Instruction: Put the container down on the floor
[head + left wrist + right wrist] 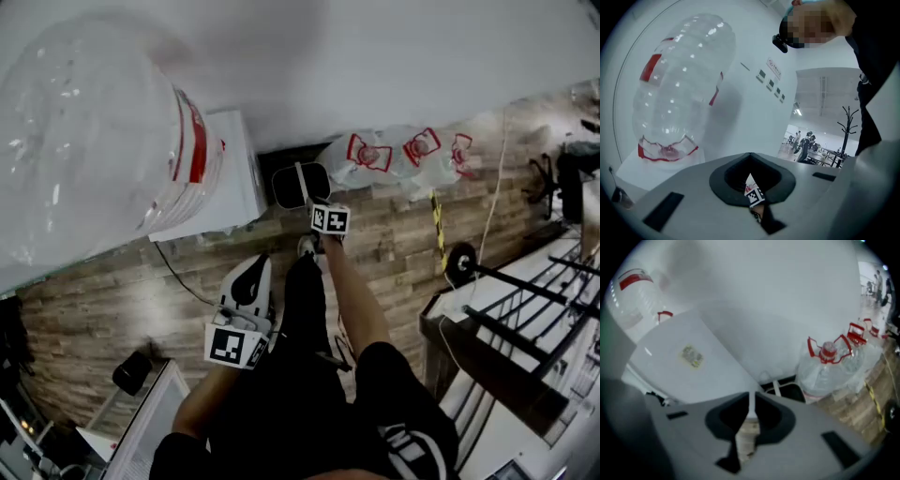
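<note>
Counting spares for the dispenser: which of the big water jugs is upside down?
The jug on the white dispenser: it sits neck down. The other jugs stand upright on the wood floor, red handles up.

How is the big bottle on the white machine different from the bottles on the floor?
The bottle on the dispenser sits raised and neck-down; the floor bottles stand upright by the wall, red caps on top. It is alone; they are a row of three. Both are clear plastic with red trim.
</note>
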The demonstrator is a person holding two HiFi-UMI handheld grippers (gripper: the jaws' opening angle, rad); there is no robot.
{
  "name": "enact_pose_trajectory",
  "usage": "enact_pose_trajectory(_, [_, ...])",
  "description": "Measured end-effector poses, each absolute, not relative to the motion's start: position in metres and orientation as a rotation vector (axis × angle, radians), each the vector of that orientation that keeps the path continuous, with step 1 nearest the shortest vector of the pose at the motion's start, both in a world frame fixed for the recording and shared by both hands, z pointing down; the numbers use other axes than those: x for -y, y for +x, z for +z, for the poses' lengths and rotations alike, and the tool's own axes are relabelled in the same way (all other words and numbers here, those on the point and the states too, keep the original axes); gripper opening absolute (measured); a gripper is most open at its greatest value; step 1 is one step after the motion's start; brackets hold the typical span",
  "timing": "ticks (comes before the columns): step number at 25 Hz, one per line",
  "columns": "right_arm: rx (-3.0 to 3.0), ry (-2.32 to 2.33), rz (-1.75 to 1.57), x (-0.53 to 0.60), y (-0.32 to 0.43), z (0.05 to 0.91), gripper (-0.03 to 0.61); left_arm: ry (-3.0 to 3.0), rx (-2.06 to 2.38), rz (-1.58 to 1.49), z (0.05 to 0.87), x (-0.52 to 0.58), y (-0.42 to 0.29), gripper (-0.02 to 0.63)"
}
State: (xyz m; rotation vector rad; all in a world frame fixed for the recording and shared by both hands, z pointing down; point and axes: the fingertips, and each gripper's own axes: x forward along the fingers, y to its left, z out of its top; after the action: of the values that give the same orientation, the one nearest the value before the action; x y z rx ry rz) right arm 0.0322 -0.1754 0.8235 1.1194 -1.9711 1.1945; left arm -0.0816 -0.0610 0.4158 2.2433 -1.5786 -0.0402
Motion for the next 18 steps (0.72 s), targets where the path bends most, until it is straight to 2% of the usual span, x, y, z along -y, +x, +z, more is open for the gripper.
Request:
enact_pose_trajectory(8, [2.161,1.217,1.105,0.118,0.006,0.659,0.048,2.375,1.528,-0.062,0.360,0.011,-0.119,0.028])
enact_pose_trajectory(18, [2.247,1.362,1.028,0.045,0.015,0.533,0.048,2.411,1.500,-0.056,0.343,-0.040,-0.148,0.028])
